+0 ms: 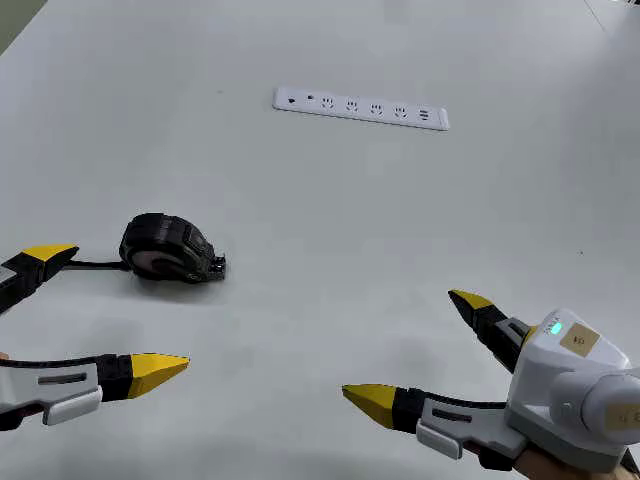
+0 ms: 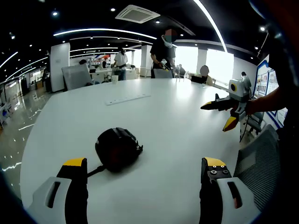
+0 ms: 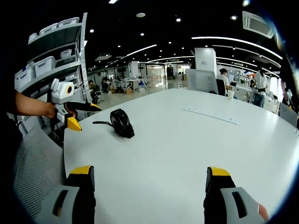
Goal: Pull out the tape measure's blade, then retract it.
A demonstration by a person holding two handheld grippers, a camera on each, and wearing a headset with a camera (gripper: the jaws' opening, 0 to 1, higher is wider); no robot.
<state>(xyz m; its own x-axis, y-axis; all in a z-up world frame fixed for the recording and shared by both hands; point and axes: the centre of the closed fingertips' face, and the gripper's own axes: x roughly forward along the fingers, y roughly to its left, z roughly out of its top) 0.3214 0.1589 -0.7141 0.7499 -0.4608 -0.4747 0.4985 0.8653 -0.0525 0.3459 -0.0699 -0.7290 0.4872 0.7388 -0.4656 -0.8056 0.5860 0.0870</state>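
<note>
Both grippers shown at the near edge of a white table [image 1: 400, 220], before any contact with the work. The tape measure [image 1: 168, 249], a black case with its blade fully wound in, lay on its side on the table to the person's left, well short of a white power strip [image 1: 361, 108] that sat farther back and took no part in the task. The left gripper [image 1: 118, 308] was spread wide and grasped nothing; its jaws stood to the near-left of the case, one tip near the thin black wrist strap [image 1: 95, 265] trailing from the case's rear, a placement that probably suited closing on the body to steady it. The right gripper [image 1: 408, 345] was likewise released and empty, held well apart from the case on its right. The case's mouth, where the blade's hook would emerge, appeared to point toward that side, so the right gripper was probably kept free to catch the hook and draw the blade outward while the left one anchored the case. In the left gripper view the case sat between and just beyond the jaw tips. Neither pulling nor retracting had begun.
</note>
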